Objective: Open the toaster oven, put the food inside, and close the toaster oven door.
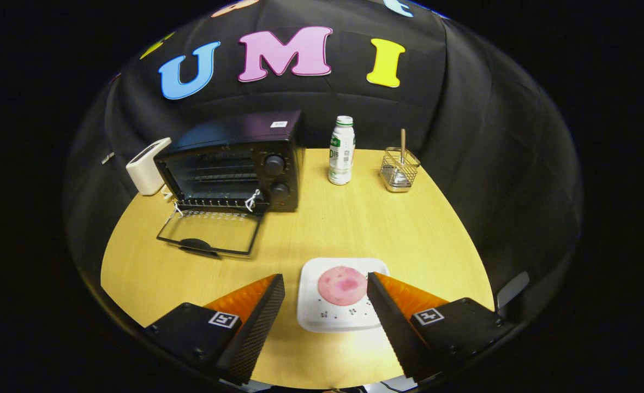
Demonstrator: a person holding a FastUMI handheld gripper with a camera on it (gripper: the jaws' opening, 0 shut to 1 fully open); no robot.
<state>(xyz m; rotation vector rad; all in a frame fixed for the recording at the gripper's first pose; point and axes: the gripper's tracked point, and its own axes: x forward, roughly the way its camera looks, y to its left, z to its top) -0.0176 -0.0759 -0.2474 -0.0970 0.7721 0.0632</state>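
1. My gripper (326, 284): the jaws stand wide apart and hold nothing. Each finger is an orange wedge with a black, finely ribbed inner pad (256, 327), mounted on a black block bearing a small square marker.
2. Food: a round, flat pink slice (342, 285), mottled with darker pink patches, probably a slice of meat. It lies between my fingertips, nearer the right finger, and neither pad appears to touch it.
3. Support: the slice rests on a square white plate (314, 311) with rounded corners and small dark speckles along its near side. The plate sits on a smooth, light wood-grain tabletop (420, 240).
4. Toaster oven door (210, 232): already open, folded down flat onto the table. It is a dark frame around a clear pane, with a black handle on its near edge and white cord tied at both hinge corners.
5. Toaster oven (234, 158): a black metal box well beyond my fingers to the left, wire rack visible inside, two round knobs on its right panel.
6. Beyond: a white boxy appliance (147, 165) beside the oven, a white bottle with green label (341, 151), and a wire basket (399, 169) holding an upright stick.
7. Progress, as I judge it: opening is done. Gripping the slice, placing it inside and closing the door remain.
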